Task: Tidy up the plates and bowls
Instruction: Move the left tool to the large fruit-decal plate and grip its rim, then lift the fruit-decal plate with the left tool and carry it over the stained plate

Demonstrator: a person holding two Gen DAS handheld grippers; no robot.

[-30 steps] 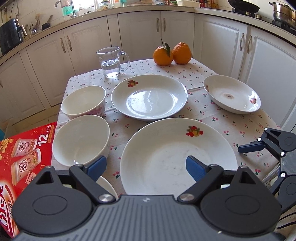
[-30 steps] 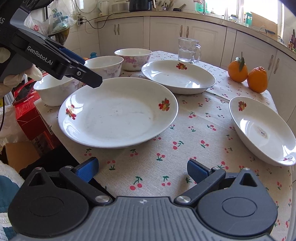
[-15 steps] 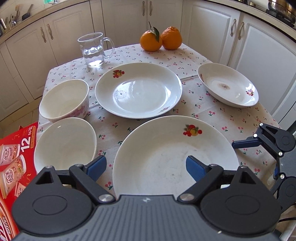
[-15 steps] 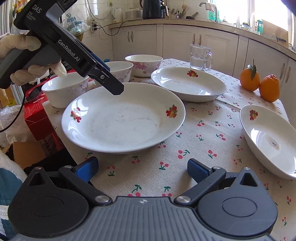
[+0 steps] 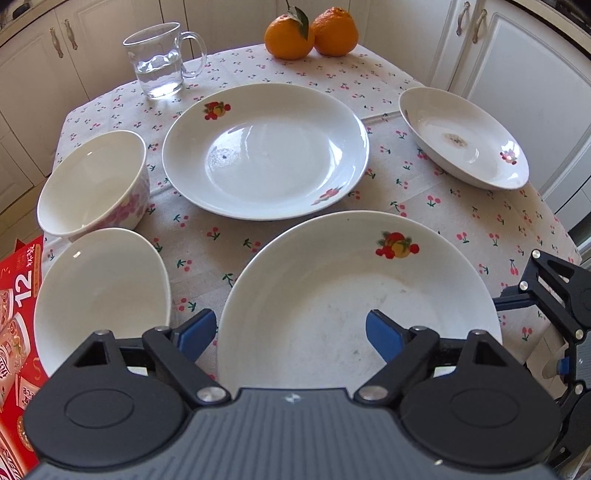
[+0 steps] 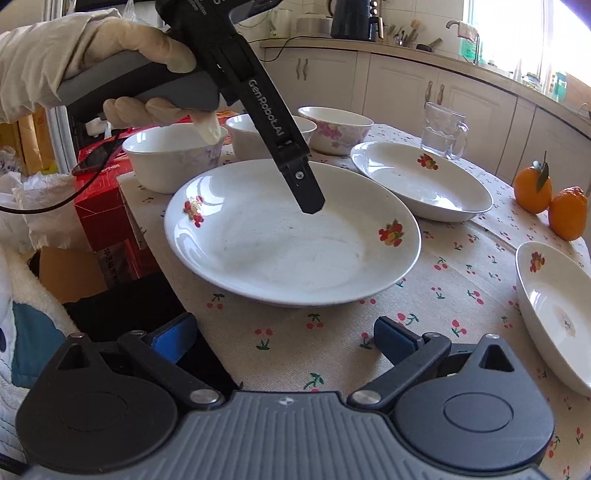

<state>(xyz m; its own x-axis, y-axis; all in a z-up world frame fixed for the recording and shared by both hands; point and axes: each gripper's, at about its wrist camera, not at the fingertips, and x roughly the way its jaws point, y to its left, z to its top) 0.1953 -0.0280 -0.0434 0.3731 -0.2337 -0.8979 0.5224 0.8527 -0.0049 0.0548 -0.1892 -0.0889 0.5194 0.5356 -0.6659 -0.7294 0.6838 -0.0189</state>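
Observation:
A large white plate with fruit prints (image 5: 351, 291) (image 6: 291, 236) lies nearest. My left gripper (image 5: 290, 332) is open and hovers over the plate's near side, its right finger above the inside; in the right wrist view it (image 6: 308, 199) points down over the plate. A second plate (image 5: 264, 151) (image 6: 421, 181) lies behind. A smaller dish (image 5: 463, 138) (image 6: 554, 314) sits at the right. Three bowls stand at the left: a plain one (image 5: 99, 291), a pink-flowered one (image 5: 92, 184), and a third (image 6: 173, 155) seen only in the right wrist view. My right gripper (image 6: 284, 341) is open and empty at the table's near edge.
A glass mug of water (image 5: 162, 61) and two oranges (image 5: 312, 31) stand at the back of the cherry-print tablecloth (image 5: 461, 218). A red carton (image 5: 16, 295) sits beside the table at the left. White cabinets (image 5: 517, 55) surround the table.
My left gripper has moved forward and down over the near plate, tilting downward. My right gripper has come a little closer to the table. Both stayed open.

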